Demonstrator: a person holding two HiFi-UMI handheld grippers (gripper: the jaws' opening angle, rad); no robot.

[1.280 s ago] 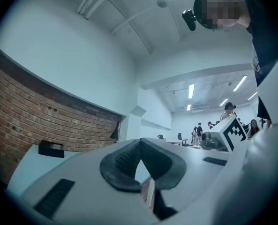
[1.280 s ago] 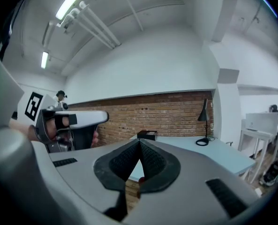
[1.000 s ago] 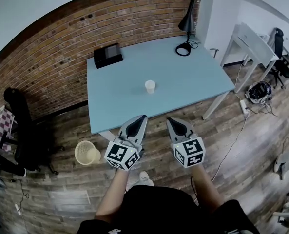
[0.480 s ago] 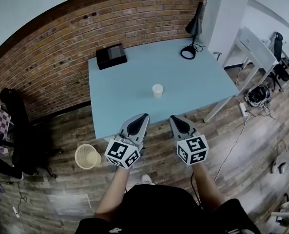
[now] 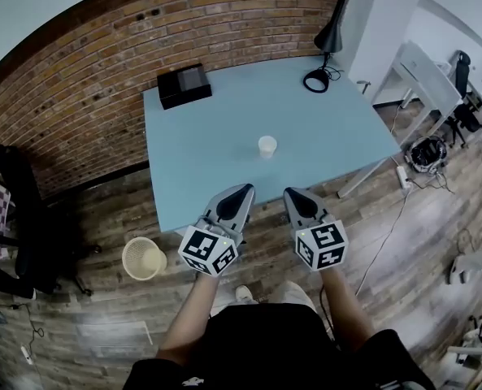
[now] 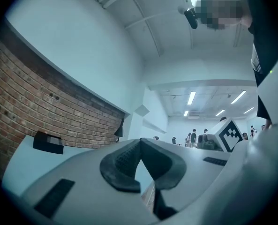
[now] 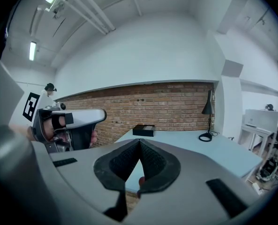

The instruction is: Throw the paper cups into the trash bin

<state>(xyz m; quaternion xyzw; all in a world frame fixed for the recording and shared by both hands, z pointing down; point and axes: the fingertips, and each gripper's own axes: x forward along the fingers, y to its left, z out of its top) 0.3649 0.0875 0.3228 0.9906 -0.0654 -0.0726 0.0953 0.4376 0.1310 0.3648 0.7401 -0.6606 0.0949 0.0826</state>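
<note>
The left gripper point(image 5: 242, 190) and the right gripper point(image 5: 290, 192) sit side by side, held out in front of the person above the wooden floor point(image 5: 387, 242), just short of the near edge of the surface point(image 5: 200, 161). On each gripper the two dark ridged pads meet at the tip, so both are closed with nothing between them. Each carries its cube of black-and-white square markers at the rear, nearest the person.

Beyond the gripper tips, a single paper cup point(image 5: 267, 145) stands upright on the pale blue surface. It is small and off-white, with its open mouth facing up. It stands alone near the middle of the surface, a little toward the near edge, and apart from both grippers.

At the far left corner of the surface lies a flat black box point(image 5: 184, 85). At the far right corner stands a black desk lamp point(image 5: 328, 43) with a round base.

The trash bin point(image 5: 144, 257), a pale yellow round basket with an open top, stands on the floor to the left of the left gripper, near the surface's near-left corner. A red brick wall point(image 5: 102, 63) runs behind the surface.
</note>
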